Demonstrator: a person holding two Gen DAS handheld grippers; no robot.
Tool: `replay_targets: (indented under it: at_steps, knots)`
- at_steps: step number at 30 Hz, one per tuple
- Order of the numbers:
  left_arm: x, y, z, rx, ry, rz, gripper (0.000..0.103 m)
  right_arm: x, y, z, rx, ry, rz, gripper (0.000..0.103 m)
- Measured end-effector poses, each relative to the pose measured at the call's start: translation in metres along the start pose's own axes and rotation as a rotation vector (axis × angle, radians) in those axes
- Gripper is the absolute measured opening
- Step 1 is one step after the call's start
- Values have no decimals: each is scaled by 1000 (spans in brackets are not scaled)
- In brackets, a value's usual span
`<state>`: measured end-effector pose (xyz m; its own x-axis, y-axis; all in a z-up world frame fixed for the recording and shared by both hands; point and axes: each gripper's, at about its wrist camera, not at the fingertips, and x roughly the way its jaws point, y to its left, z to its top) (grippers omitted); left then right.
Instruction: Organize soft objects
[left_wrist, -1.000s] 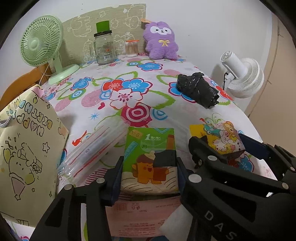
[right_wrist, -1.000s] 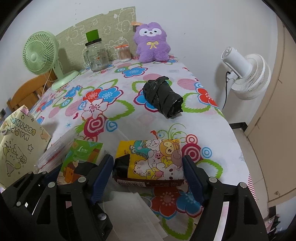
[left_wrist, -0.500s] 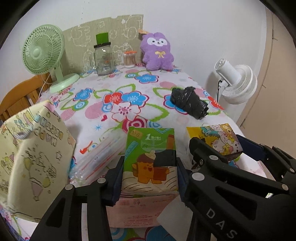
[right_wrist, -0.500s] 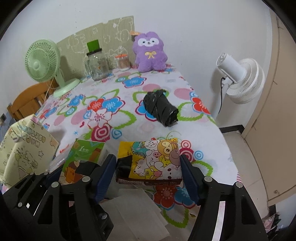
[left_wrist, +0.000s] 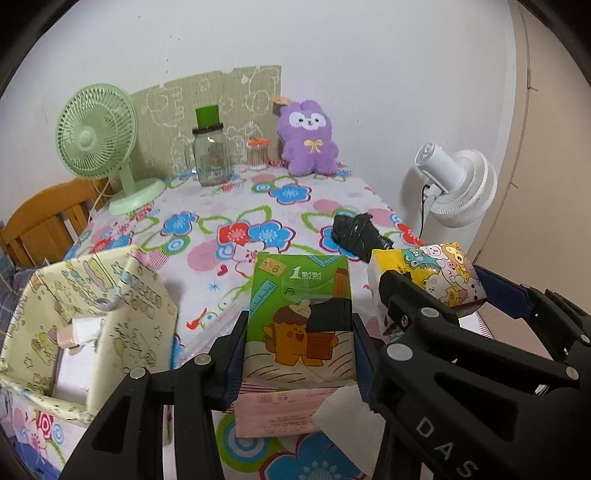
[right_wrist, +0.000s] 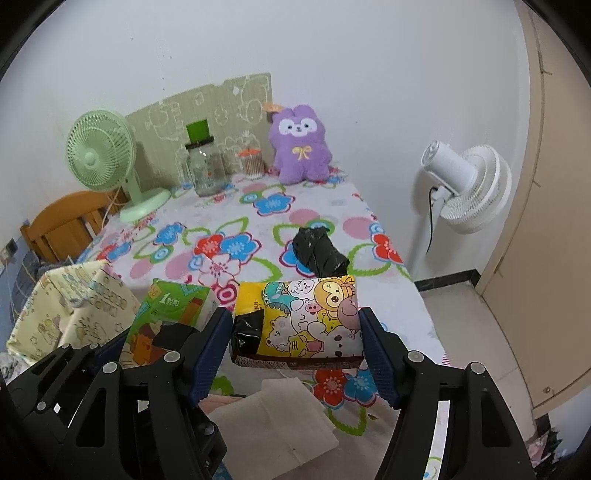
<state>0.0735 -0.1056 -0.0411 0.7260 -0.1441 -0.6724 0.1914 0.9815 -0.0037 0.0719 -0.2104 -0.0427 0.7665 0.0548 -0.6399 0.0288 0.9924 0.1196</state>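
Observation:
My left gripper (left_wrist: 299, 354) is shut on a green tissue pack (left_wrist: 301, 314) with a cartoon print and holds it above the table. My right gripper (right_wrist: 295, 350) is shut on a yellow tissue pack (right_wrist: 303, 321) with cartoon animals, also lifted; this pack shows in the left wrist view (left_wrist: 436, 277) too. A yellow "Happy Birthday" gift bag (left_wrist: 88, 325) stands open to the left with white items inside. A pink pack (left_wrist: 273, 413) and a white tissue (right_wrist: 273, 428) lie on the table below the grippers.
A black wrapped bundle (right_wrist: 319, 251) lies mid-table on the flowered cloth (right_wrist: 229, 236). At the back stand a purple plush (right_wrist: 299, 144), a glass jar (right_wrist: 201, 170), a cotton swab pot (right_wrist: 251, 162) and a green fan (right_wrist: 103, 158). A white fan (right_wrist: 465, 184) stands beyond the right table edge.
Both grippers have risen with their packs held, so the table looks farther below. The gift bag's open top has come into view at the left.

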Motion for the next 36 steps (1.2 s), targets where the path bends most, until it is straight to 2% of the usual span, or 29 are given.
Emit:
replay_targets:
  at_steps: [19, 36]
  knots:
    - [-57, 16, 9, 9, -76, -15, 51, -59, 27, 12, -16, -76, -14, 72]
    - [-77, 55, 10, 2, -80, 20, 51, -76, 70, 16, -58, -115, 25, 72]
